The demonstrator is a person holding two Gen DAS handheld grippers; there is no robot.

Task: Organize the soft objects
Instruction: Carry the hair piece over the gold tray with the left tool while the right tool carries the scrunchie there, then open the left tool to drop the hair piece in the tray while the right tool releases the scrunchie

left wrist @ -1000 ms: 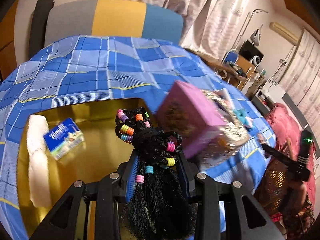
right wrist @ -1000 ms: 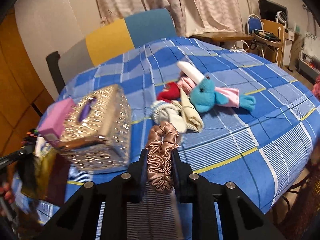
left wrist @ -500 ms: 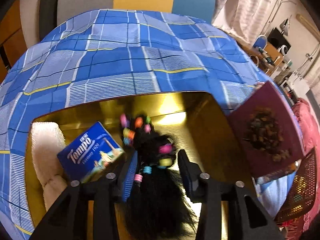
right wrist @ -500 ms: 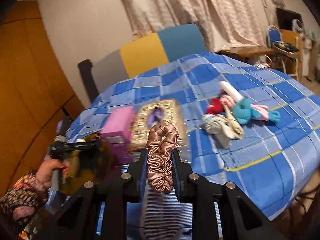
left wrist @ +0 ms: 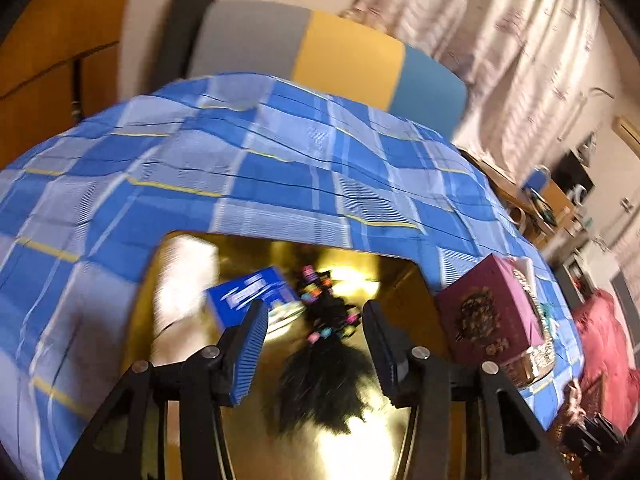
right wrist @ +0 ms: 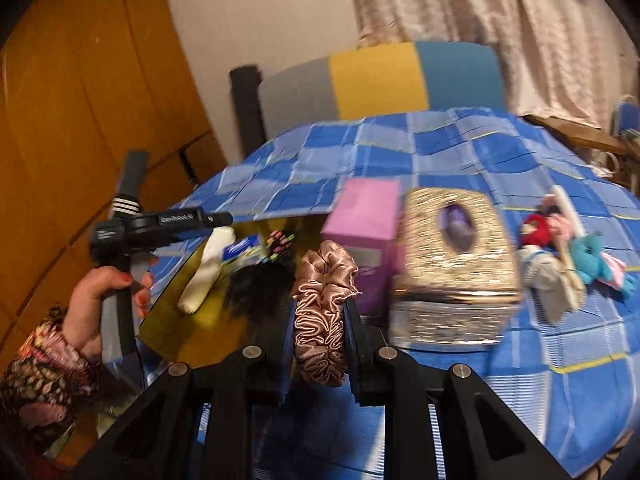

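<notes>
The left claw [left wrist: 314, 330] gapes wide above the gold tray [left wrist: 400, 280], where the blurred black beaded hairpiece [left wrist: 324, 364] lies beside a blue tissue pack [left wrist: 248, 292]. The right claw [right wrist: 320, 320] pinches a satin scrunchie [right wrist: 322, 316]; purple box [right wrist: 366, 216] and glittery tissue box [right wrist: 456, 264] crowd the tray's right edge.

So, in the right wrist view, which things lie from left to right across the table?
White rolled cloth → black hair piece with coloured beads → pink satin scrunchie held in the right gripper → glittery gold tissue box → turquoise plush toy.
</notes>
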